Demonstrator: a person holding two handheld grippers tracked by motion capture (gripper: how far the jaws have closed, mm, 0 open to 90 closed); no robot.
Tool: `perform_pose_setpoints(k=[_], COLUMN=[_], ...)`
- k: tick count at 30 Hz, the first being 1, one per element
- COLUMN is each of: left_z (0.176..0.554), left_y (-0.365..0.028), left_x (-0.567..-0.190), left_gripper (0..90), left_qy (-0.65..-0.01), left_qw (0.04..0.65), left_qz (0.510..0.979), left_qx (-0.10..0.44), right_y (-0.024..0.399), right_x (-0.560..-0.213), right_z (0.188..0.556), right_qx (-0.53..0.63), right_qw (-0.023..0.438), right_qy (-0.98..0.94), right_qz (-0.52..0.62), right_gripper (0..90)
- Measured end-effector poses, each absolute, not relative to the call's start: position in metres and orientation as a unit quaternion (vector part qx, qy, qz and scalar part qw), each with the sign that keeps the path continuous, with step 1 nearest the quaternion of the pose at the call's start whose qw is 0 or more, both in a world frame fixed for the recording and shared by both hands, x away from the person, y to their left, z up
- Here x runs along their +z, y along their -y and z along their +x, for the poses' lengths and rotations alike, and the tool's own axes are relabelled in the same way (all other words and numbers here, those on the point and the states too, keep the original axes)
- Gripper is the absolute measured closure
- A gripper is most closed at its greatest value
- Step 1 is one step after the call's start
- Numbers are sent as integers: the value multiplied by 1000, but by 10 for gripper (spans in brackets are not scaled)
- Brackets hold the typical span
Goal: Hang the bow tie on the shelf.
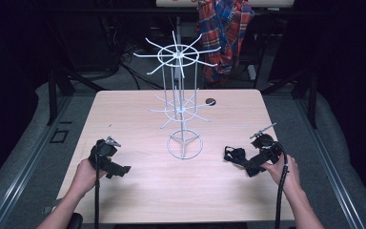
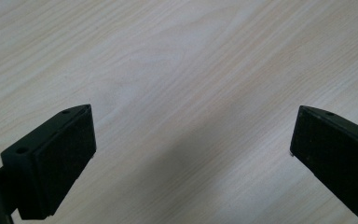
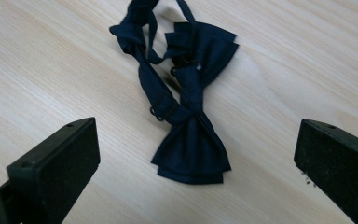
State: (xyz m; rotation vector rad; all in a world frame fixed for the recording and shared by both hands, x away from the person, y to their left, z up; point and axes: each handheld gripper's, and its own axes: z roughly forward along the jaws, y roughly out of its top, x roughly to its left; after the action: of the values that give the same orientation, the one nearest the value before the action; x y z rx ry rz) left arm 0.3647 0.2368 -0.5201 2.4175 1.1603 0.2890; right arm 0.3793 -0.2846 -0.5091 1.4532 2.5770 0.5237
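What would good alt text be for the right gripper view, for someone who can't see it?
A dark navy bow tie with its strap lies flat on a pale wood table, just ahead of the right tool, whose two black jaws stand wide open on either side.

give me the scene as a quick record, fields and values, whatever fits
surface: light wooden table
rack: white wire display stand, upright at the table's middle, hooks bare
item: dark navy bow tie with strap, flat on the table, right of the stand
left gripper: open, over bare wood, holding nothing
right gripper: open, jaws either side of the bow tie, not closed on it
background: plaid shirt hanging behind the table
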Motion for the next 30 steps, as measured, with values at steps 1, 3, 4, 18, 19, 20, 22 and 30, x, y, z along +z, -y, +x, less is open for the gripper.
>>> perform_pose_setpoints(k=[1, 3, 4, 18, 19, 20, 22, 30], left_z=[364, 365, 365, 365, 365, 365, 364, 362], left_y=[-237, -238, -237, -237, -237, -237, -237, -237], left_x=[-520, -520, -520, -521, -521, -522, -522, -523], left_gripper=[2, 2, 2, 2, 2, 2, 3, 7], left_qy=[-422, -423, -426, -426, -426, -424, -422, -418], left_qw=[220, 219, 217, 214, 214, 214, 209, 205], left_qz=[873, 873, 872, 873, 873, 873, 876, 879], left_qx=[106, 106, 105, 106, 106, 106, 104, 106], right_y=[279, 277, 271, 264, 264, 264, 263, 253], right_x=[-513, -514, -519, -535, -535, -536, -539, -546], right_z=[382, 383, 384, 392, 392, 393, 393, 391], right_qx=[167, 163, 166, 137, 137, 135, 134, 99], right_qw=[61, 66, 63, 77, 77, 78, 78, 100], right_qy=[-863, -866, -868, -871, -871, -872, -870, -879], right_qz=[473, 468, 464, 465, 465, 464, 467, 456], right_gripper=[0, 0, 53, 361, 361, 402, 451, 616])
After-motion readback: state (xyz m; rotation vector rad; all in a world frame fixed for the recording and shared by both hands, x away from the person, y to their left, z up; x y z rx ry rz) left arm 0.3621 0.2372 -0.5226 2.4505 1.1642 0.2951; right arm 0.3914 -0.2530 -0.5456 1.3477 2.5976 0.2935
